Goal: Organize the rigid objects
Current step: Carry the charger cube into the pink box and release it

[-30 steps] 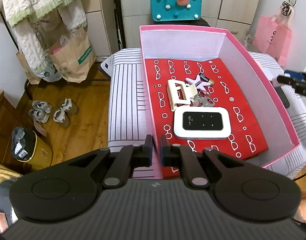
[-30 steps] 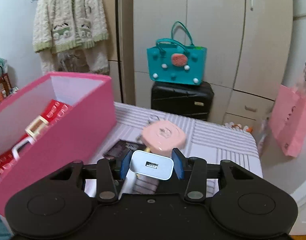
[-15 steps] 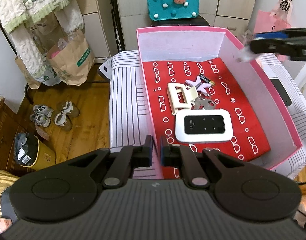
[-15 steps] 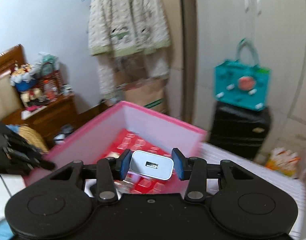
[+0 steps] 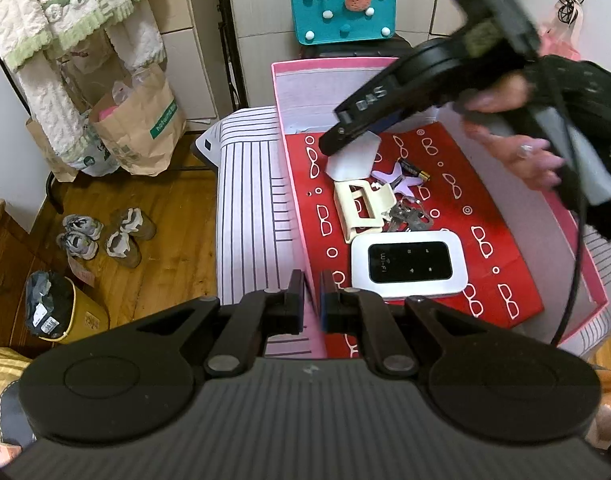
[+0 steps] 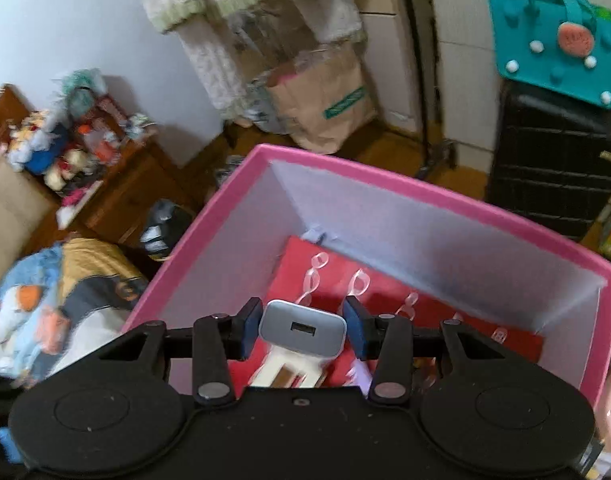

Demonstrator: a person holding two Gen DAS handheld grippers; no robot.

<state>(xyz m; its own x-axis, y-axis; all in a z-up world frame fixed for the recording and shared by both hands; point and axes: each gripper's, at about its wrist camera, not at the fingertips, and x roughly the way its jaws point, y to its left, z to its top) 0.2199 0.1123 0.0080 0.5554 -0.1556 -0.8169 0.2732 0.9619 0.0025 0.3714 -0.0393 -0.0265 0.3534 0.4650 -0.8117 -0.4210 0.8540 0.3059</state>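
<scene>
- The left wrist view looks steeply down from the near end of the pink box (image 5: 561, 216), close above its rim, facing the far wardrobe.
- The right wrist view looks down over the box's (image 6: 241, 184) side, tilted, very near, facing a corner of the room.
- Both share the box's red lining (image 5: 505, 248), the teal bag (image 5: 341, 8) and the paper bag (image 6: 325, 100).

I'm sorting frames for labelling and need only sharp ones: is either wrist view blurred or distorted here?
Right wrist view: the room at left smears with motion blur, the pink box rim is soft, while the white charger stays crisp. Left wrist view: mostly sharp, the wifi router is readable; only the right hand-held gripper and hand are slightly blurred. Both bend straight lines with fisheye distortion.
</scene>
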